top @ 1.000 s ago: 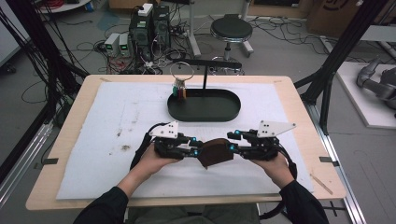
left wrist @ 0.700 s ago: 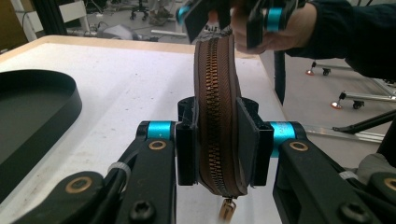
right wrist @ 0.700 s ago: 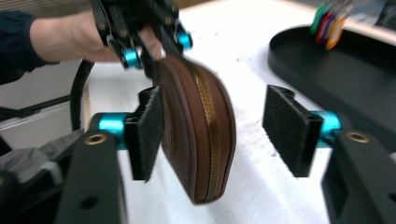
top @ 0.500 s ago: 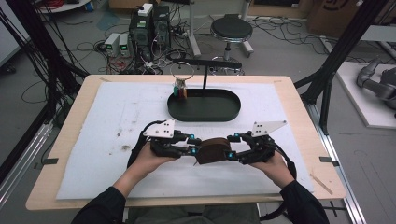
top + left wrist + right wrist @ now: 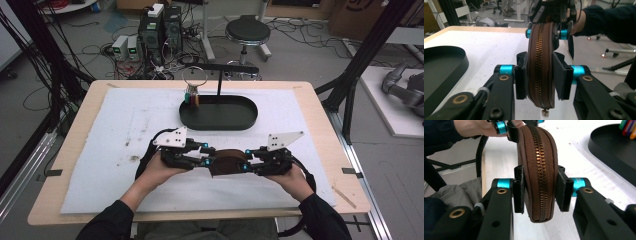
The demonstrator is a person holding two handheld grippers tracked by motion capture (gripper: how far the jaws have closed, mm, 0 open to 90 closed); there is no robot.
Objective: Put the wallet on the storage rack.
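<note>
A brown zippered pouch (image 5: pixel 229 161) hangs just above the white mat, held between both grippers. My left gripper (image 5: pixel 212 162) is shut on its left end and my right gripper (image 5: pixel 246 166) on its right end. In the left gripper view the pouch (image 5: pixel 540 57) stands edge-on between the pads (image 5: pixel 521 75), brass zipper facing the camera, with the zipper pull (image 5: pixel 545 112) dangling below. The right gripper (image 5: pixel 546 32) clamps the far end. In the right gripper view the pouch (image 5: pixel 537 165) is pinched the same way, and the left gripper (image 5: pixel 511 127) holds its far end.
A black oval tray (image 5: pixel 218 114) sits behind the pouch at mid-table, with a post, a wire ring and a few coloured pens (image 5: pixel 191 97). A white mat (image 5: pixel 125 130) covers the wooden table. Cables trail from both grippers toward the near edge.
Both grippers and the pouch have shifted slightly toward the near edge. The pouch now lies more level between them.
</note>
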